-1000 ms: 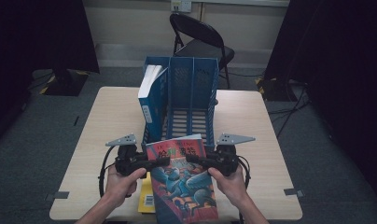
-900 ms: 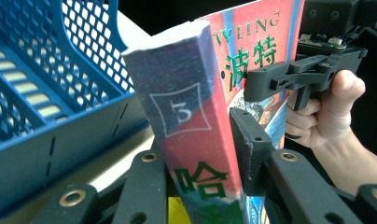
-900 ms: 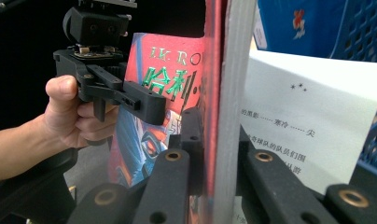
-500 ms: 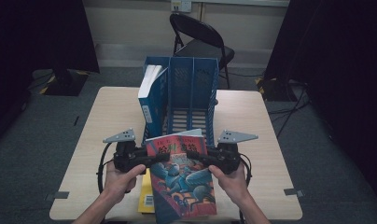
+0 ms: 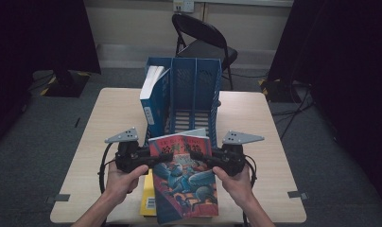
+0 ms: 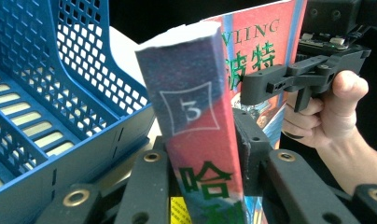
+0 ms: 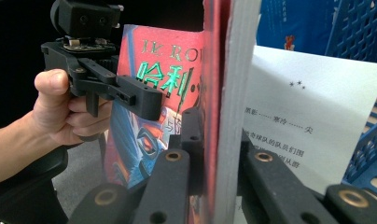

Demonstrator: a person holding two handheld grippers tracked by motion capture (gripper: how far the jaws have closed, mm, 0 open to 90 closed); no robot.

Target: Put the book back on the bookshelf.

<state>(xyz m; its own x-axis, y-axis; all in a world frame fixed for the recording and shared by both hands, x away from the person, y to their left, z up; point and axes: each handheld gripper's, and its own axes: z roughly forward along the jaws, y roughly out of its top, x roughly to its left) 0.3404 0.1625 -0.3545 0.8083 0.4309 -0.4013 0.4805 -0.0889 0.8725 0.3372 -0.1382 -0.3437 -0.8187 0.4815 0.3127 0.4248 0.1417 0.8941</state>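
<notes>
Table (image 5: 255,118): light wood-look top, rounded corners, on grey carpet (image 5: 52,123). Tape marks on the floor at the near left and near right. Room beyond is dim: black curtains (image 5: 42,33) on both sides, pale wall at the far end with an outlet plate (image 5: 183,5) up top. Black folding chair (image 5: 203,40) stands just past the far edge of the table. Cables run over the floor on the right.

Blue file rack (image 5: 191,92) sits mid-table, three slots, open side facing near. Blue book (image 5: 151,99) stands in the left slot, leaning a bit; the other two slots look bare.

Book (image 5: 184,179) with the red and blue cover is held above the near edge of the table, just near of the rack, cover up and tilted. Yellow book (image 5: 149,198) lies flat on the table under it, partly hidden.

Left gripper (image 5: 153,160) is clamped on the book's spine side; the left gripper view shows both pads (image 6: 245,144) pressed on the spine with the "3" on it. Right gripper (image 5: 198,158) is clamped on the opposite, page-edge side; the right gripper view shows the page block pinched between its jaws. Both hands come in from the near edge, the left hand (image 5: 120,177) and the right hand (image 5: 234,182) level with each other.
</notes>
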